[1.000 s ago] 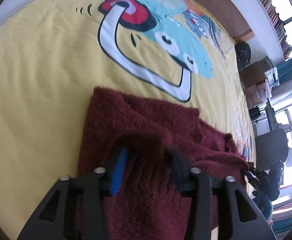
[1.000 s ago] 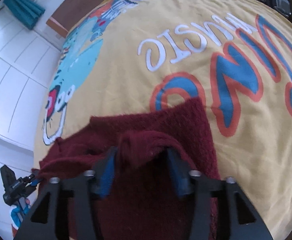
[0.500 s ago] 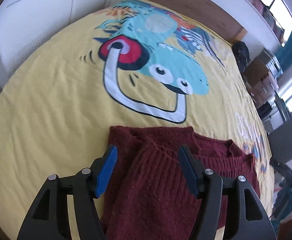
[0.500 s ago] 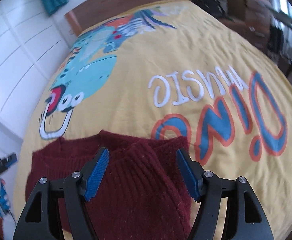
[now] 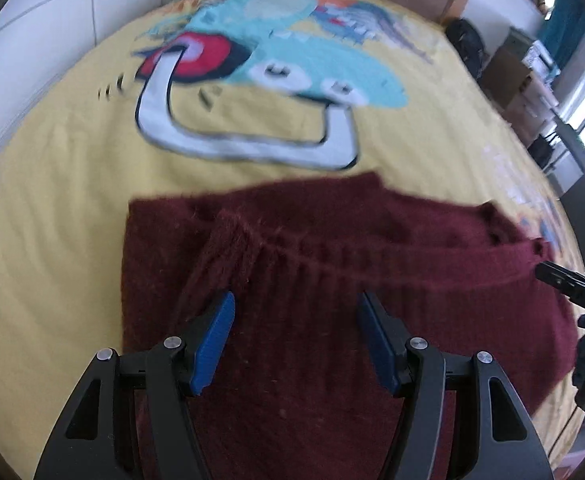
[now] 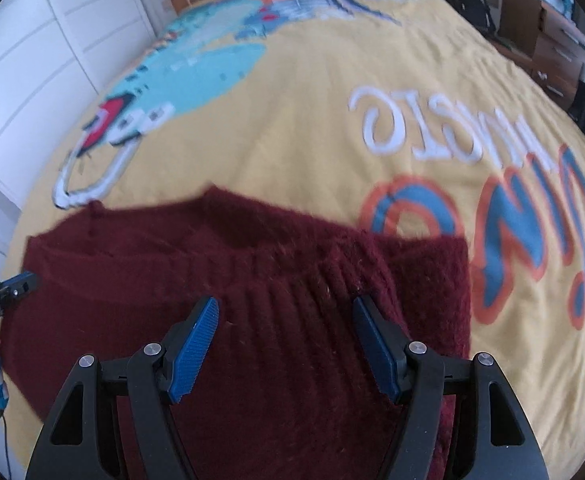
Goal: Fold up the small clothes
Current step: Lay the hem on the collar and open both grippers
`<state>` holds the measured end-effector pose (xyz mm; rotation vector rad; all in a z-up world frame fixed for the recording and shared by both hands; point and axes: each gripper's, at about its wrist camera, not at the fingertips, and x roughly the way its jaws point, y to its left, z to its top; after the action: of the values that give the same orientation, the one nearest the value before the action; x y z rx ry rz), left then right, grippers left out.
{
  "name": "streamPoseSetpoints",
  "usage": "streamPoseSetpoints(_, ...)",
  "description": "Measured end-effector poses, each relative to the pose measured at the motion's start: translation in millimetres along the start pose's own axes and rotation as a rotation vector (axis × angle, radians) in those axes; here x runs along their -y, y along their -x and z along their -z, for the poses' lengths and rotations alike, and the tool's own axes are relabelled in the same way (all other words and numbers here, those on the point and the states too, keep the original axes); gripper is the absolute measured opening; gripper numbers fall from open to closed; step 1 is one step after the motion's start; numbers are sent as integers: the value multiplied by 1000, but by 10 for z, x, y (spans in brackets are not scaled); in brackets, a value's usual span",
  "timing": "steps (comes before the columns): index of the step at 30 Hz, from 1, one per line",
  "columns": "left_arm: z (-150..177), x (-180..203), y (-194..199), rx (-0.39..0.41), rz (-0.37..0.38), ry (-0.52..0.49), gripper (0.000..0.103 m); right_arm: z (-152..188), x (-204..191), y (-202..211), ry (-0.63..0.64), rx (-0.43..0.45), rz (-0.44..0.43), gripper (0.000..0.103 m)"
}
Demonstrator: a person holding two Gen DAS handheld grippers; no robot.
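Maroon knit sweater (image 5: 332, 320) | flat on yellow bedspread (image 5: 52, 240) | left gripper (image 5: 294, 336) jaws apart, just opened, nothing clamped | right gripper (image 6: 284, 332) likewise.

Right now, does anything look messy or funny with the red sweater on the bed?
Nothing is damaged or spilled. The maroon knit sweater lies folded on the yellow dinosaur bedspread; its far edge is a little uneven and bunched. Both grippers are open above it.
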<state>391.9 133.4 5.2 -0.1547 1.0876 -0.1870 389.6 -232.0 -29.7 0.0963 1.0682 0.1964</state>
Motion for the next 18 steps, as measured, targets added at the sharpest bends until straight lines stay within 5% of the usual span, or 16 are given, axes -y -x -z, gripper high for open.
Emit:
streamPoseSetpoints(9, -41, 42, 255, 42, -21, -29, 58, 53, 117, 399, 1, 44, 15, 70)
streamPoseSetpoints(18, 370, 299, 612, 84, -39, -123, 58, 578, -93, 786, 88, 69, 13, 70)
